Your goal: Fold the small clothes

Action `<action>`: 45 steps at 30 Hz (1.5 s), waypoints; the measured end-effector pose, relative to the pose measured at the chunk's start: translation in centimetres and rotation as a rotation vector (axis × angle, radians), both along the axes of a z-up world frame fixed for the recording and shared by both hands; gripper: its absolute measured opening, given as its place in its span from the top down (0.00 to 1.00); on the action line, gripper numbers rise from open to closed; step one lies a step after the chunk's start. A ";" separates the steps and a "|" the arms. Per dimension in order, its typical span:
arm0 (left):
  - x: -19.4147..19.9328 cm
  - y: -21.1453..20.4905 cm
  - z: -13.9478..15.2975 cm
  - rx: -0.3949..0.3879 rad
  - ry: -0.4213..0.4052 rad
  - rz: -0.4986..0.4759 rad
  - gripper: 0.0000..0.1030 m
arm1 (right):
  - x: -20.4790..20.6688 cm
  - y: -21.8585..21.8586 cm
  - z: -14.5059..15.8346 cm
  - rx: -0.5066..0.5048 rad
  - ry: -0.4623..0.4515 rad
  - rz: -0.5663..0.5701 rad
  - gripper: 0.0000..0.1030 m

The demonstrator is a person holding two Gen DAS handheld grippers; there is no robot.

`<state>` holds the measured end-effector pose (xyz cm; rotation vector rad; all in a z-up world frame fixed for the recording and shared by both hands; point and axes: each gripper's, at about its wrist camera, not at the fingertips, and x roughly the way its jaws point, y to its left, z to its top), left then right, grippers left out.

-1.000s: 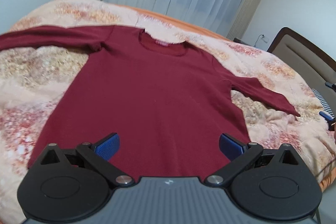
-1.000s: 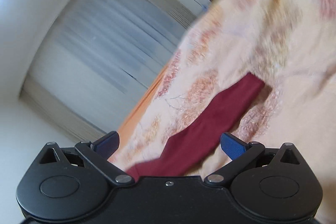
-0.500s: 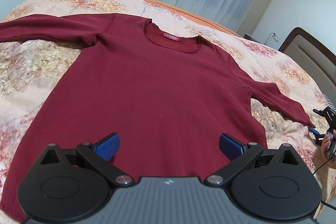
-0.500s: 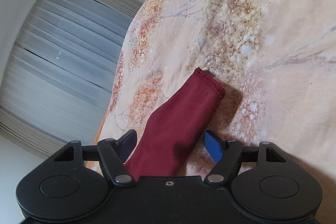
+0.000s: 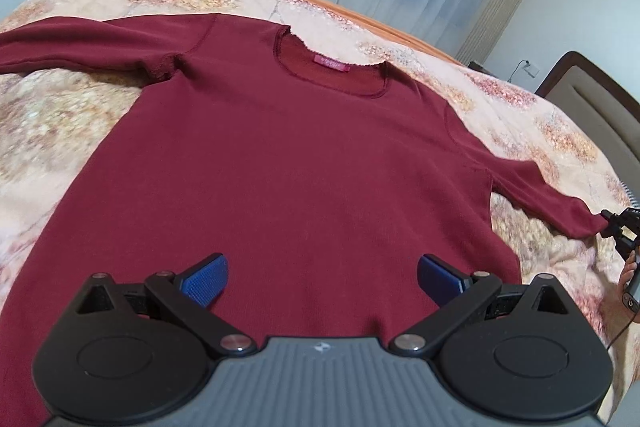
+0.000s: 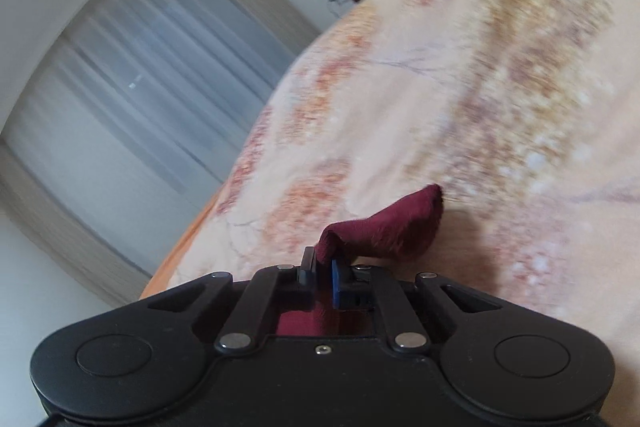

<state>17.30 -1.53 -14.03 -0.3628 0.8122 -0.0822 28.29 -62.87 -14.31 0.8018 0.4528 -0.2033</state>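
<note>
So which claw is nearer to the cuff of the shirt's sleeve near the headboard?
Right. The right claw is shut on that sleeve cuff, holding it above the bedspread. The left claw is open over the shirt's lower body, far from the cuff.

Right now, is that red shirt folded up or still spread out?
Spread out. The red shirt lies flat on the bed, both sleeves stretched sideways; the right gripper pinches one cuff.
</note>
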 end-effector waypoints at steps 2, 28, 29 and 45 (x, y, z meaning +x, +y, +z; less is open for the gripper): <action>1.3 0.0 -0.1 0.013 -0.009 0.001 0.00 | 0.8 1.5 1.3 -0.031 -0.015 0.046 0.94; 10.3 9.8 -0.2 -0.085 -0.041 0.089 0.00 | 13.2 41.5 3.5 -0.088 0.020 0.859 0.94; 10.4 10.4 -0.2 -0.097 -0.038 0.103 0.00 | 12.9 43.1 2.6 -0.100 0.039 0.888 0.94; 14.3 9.3 -1.6 -0.186 -0.011 0.013 0.00 | 5.7 40.2 3.7 -0.140 0.026 0.973 0.62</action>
